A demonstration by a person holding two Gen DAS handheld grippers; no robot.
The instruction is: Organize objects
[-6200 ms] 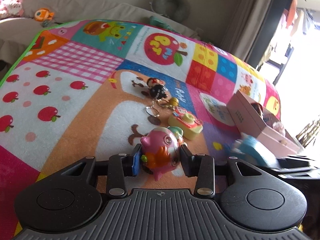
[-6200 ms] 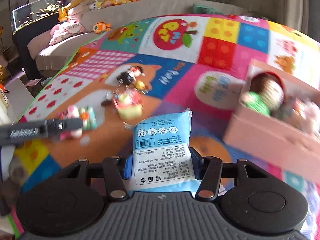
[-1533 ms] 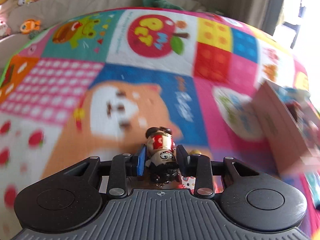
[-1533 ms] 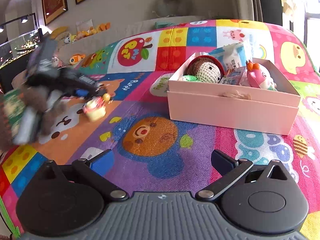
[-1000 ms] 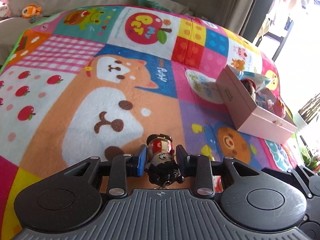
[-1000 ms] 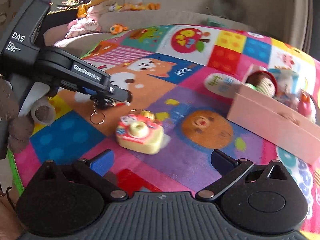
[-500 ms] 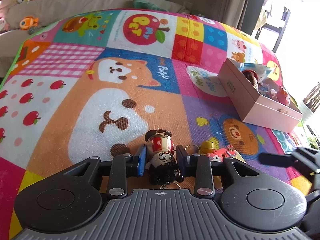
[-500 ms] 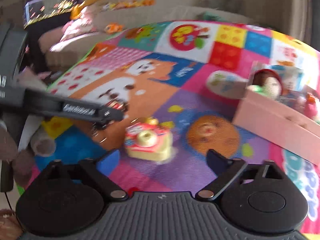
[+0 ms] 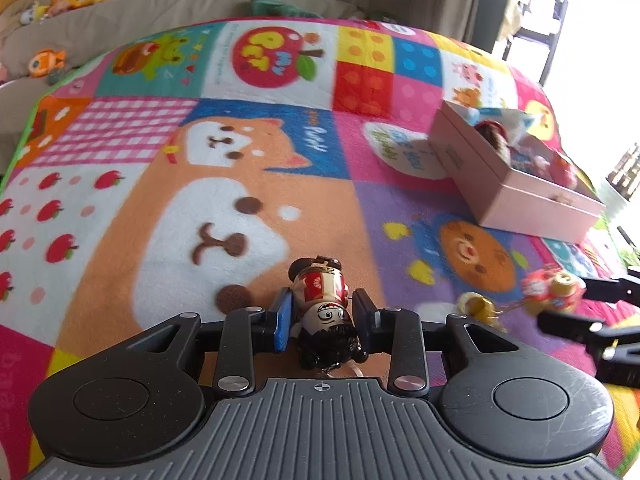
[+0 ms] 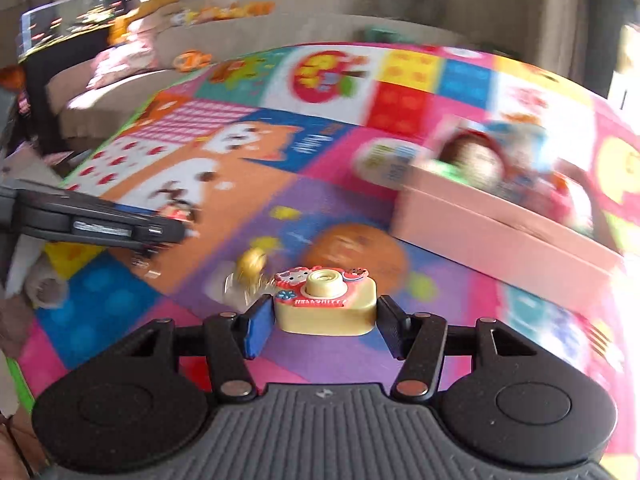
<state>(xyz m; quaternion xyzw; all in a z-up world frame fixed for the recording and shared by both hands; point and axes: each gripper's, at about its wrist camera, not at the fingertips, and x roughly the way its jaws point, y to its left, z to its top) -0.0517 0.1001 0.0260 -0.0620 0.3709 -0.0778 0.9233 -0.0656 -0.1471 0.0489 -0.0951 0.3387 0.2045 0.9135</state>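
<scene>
My left gripper (image 9: pixel 322 300) is shut on a small doll keychain (image 9: pixel 320 290) with black hair and a red-and-white body, held just above the play mat (image 9: pixel 240 208). In the right wrist view my right gripper (image 10: pixel 322 314) has its jaws closing on a yellow toy camera (image 10: pixel 326 304) with a red-and-white front. Both pads touch its sides, and it stays sharp against the blurred room. Its golden bell (image 10: pixel 250 260) trails to the left. From the left wrist view the toy camera (image 9: pixel 550 286) hangs between the right fingers, with the bell (image 9: pixel 476 306) beside it.
An open pink box (image 9: pixel 516 196) holding several toys stands on the mat at the right, also seen as the pink box (image 10: pixel 500 240). A beige sofa (image 9: pixel 140 16) with plush toys runs behind the mat. The left gripper's arm (image 10: pixel 100 224) and a hand (image 10: pixel 40 288) fill the left side.
My right gripper came down over the toy camera and narrowed its wide jaws onto it; the camera now moves with it. My left gripper kept the doll and barely moved.
</scene>
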